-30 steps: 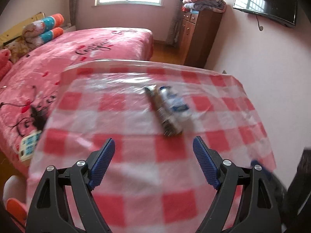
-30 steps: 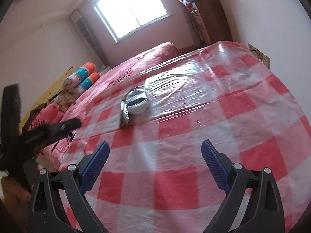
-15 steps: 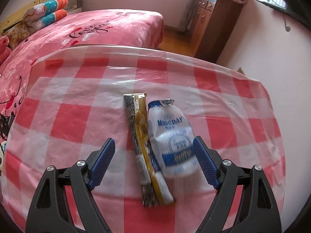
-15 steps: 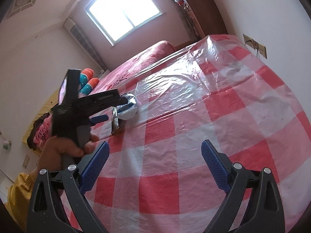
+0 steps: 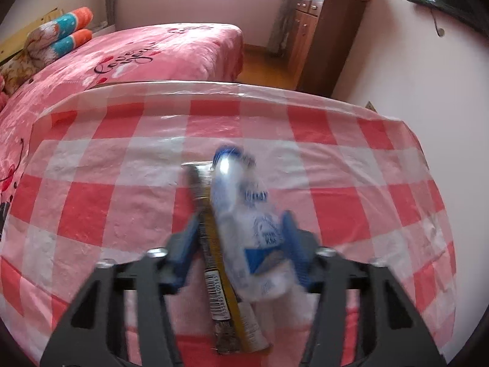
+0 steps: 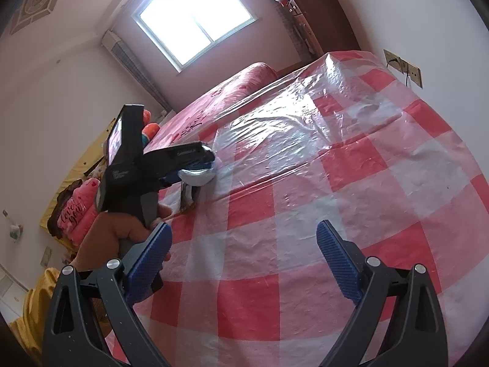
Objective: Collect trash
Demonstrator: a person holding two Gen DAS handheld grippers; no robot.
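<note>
In the lower centre of the left wrist view, the left gripper [image 5: 240,244] is seen with its jaws closing around a white and blue drink pouch [image 5: 247,232] and a long yellow snack wrapper [image 5: 221,281], both lying side by side on the red-checked, plastic-covered tabletop [image 5: 91,202]; the blue pads are blurred and appear to touch both items. In the right wrist view, the right gripper [image 6: 244,258] is held wide open and empty above bare tabletop at the bottom of the frame. The left gripper is shown there at middle left, grasped by a hand [image 6: 119,238].
</note>
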